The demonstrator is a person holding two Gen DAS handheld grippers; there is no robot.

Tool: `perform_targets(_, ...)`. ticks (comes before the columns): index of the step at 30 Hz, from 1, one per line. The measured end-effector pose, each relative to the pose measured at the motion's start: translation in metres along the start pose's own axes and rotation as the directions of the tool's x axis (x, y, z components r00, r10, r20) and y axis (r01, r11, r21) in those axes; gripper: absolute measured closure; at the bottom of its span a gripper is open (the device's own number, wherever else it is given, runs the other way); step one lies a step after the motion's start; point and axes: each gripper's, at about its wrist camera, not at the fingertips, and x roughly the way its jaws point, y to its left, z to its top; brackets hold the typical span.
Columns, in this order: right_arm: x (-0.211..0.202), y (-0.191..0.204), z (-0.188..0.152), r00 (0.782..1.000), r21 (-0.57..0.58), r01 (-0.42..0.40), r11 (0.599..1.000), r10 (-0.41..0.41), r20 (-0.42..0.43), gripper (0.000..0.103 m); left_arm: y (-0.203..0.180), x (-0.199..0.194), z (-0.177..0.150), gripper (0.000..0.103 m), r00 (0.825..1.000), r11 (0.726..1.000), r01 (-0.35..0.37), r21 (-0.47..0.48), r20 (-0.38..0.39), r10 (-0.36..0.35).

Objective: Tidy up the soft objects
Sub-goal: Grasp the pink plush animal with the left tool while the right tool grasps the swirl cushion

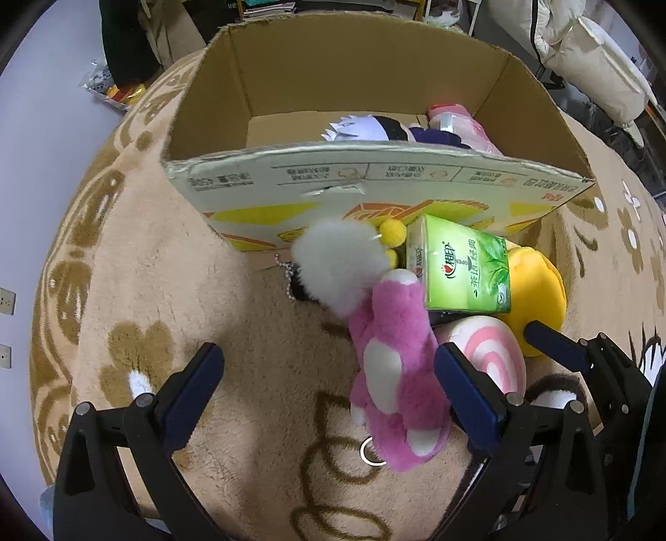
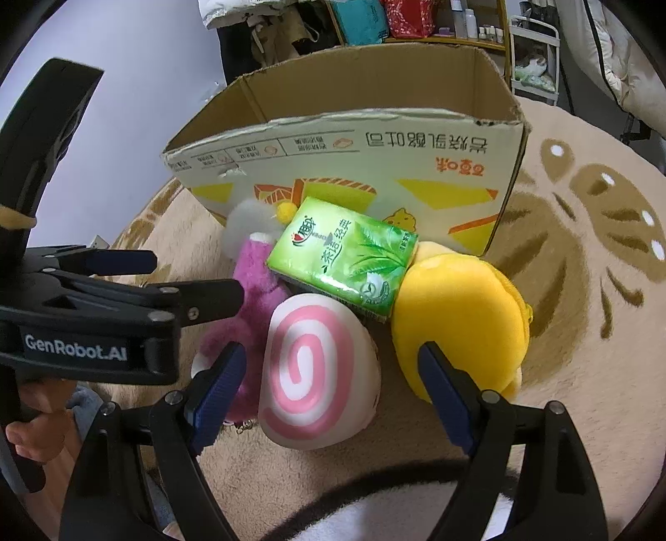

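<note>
A pile of soft things lies on the rug in front of a cardboard box (image 1: 374,174) (image 2: 374,158): a pink plush (image 1: 395,362) (image 2: 258,287), a white-and-pink swirl squishy (image 1: 491,353) (image 2: 316,370), a green tissue pack (image 1: 462,266) (image 2: 345,258), a yellow plush (image 1: 537,283) (image 2: 462,324) and a grey fluffy pompom (image 1: 341,262) (image 2: 245,229). My left gripper (image 1: 329,387) is open, just left of the pink plush. My right gripper (image 2: 333,383) is open, with the swirl squishy between its fingers; it also shows in the left wrist view (image 1: 553,341).
The box holds a purple-and-white doll (image 1: 374,129) and a pink item (image 1: 458,125). A beige patterned rug (image 1: 249,374) (image 2: 582,333) covers the floor. White cushions (image 1: 591,54) lie behind at right, and shelves (image 2: 416,21) stand behind the box.
</note>
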Motion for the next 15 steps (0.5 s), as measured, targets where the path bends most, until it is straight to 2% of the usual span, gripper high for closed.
perform_targets(5,0.004,0.000,-0.002,1.000,-0.003,0.003,1.000,-0.003,-0.017,0.021,-0.002,0.008,0.001,0.003,1.000,1.000,0.000,0.003,-0.022,0.000)
perform_targets(15,0.007,-0.001,-0.002,0.999,0.004,0.001,1.000,-0.001,-0.034,0.024,-0.007,0.026,0.007,0.003,0.998,1.000,-0.004,0.020,-0.062,0.005)
